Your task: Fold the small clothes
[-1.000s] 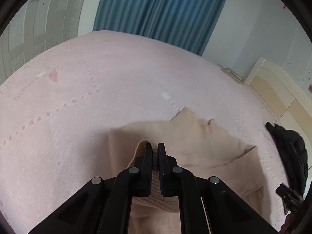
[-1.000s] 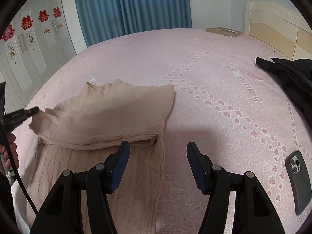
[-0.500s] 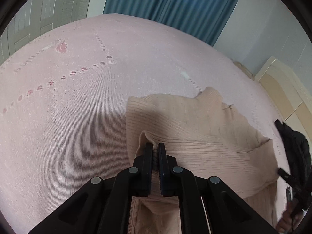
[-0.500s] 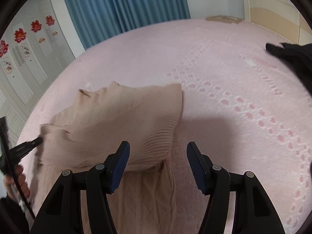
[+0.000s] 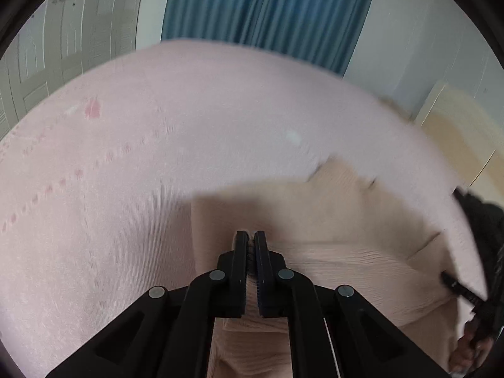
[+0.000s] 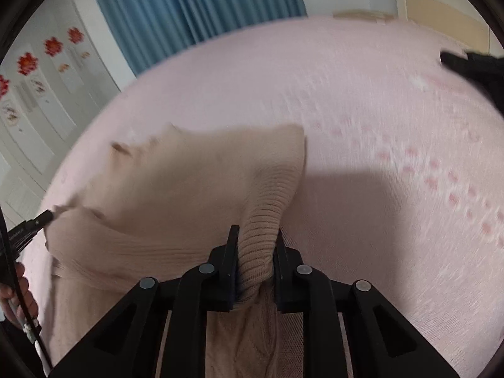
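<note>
Black fingers of the left gripper (image 5: 251, 239) are pressed almost together, pinching a thin fold of the beige ribbed knit sweater (image 5: 330, 245) between their pads. From that pinch the sweater spreads away to the right across the pale pink bedspread with rows of darker pink motifs (image 5: 110, 157), its collar pointing toward the far side of the bed.

The right gripper (image 6: 255, 236) is clamped on a thick bunched roll of the same sweater (image 6: 195, 182), the ribbed hem bulging between its two fingers. In the right wrist view the garment lies folded over itself, an upper layer draped across a lower layer of cable-patterned knit that runs down under the gripper body. At the left edge of that view the tip of the other gripper touches the sweater's far corner, with a bit of the person's hand (image 6: 22, 293) below it.

Beyond the sweater, the bedspread (image 6: 378, 126) carries a gripper shadow just right of the hem. A black garment (image 6: 472, 66) lies near the bed's right edge, well apart from the sweater; both views are motion-blurred, so its shape is hard to judge. Blue pleated curtains (image 5: 267, 9) hang behind the bed, beside white wardrobe doors with red flower stickers (image 6: 37, 72).
</note>
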The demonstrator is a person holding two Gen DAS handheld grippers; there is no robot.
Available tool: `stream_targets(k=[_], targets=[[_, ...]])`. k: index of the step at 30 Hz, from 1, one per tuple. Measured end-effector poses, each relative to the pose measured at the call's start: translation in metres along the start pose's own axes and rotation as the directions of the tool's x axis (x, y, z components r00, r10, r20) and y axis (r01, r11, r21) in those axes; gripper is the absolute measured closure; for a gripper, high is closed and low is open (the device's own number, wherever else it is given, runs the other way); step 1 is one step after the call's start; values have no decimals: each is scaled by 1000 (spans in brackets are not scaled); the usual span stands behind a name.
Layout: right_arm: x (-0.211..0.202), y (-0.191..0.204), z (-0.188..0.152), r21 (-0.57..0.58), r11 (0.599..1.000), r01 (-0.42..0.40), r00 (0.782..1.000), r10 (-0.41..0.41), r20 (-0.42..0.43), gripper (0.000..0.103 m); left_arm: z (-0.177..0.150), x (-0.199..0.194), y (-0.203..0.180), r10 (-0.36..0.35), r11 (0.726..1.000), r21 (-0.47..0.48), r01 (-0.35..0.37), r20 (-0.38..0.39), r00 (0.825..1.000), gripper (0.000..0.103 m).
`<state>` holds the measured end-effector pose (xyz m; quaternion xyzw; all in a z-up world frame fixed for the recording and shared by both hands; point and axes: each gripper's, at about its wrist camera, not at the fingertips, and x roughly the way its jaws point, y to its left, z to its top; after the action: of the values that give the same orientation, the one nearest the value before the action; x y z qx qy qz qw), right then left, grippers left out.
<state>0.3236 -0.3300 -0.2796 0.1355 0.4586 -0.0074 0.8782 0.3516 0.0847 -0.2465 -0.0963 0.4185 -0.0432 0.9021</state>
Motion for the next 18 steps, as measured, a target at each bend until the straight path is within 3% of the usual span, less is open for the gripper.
stream_targets(k=[1, 3, 5, 7, 9, 13, 14, 15, 17, 18], targets=[[-2, 0, 1, 3, 1000, 5, 1000, -5, 7, 82, -4, 2, -1, 16, 1000, 16, -16, -7, 1000, 97], [-7, 3, 9, -17, 995, 102, 995, -101, 18, 59, -9, 1, -5, 43, 997, 59, -43, 2, 999, 94], [-17, 6, 13, -42, 988, 146, 988, -143, 54, 57, -9, -5, -6, 36, 997, 67, -36, 5, 999, 88], [-28, 10, 17, -61, 990, 127, 988, -121, 94, 54, -8, -11, -6, 18, 997, 73, -18, 13, 1000, 67], [-30, 18, 21, -107, 989, 104, 990, -93, 103, 39, -7, -11, -4, 21, 997, 71, -23, 18, 1000, 55], [-8, 23, 24, -141, 983, 119, 992, -112, 55, 38, -6, 5, 10, 12, 1000, -17, -13, -47, 999, 58], [-1, 22, 23, -135, 984, 115, 993, -111, 36, 40, -7, 7, 11, 12, 999, -31, -14, -42, 999, 63], [9, 21, 22, -131, 985, 116, 993, -115, 15, 54, -7, 7, 13, 17, 999, -40, -18, -29, 999, 73], [17, 23, 22, -140, 985, 104, 995, -103, 16, 65, -5, 4, 12, -1, 999, -37, 1, -11, 1000, 84], [9, 20, 21, -154, 983, 95, 995, -91, 34, 91, -3, 1, 13, -16, 999, -35, 16, 3, 1000, 86]])
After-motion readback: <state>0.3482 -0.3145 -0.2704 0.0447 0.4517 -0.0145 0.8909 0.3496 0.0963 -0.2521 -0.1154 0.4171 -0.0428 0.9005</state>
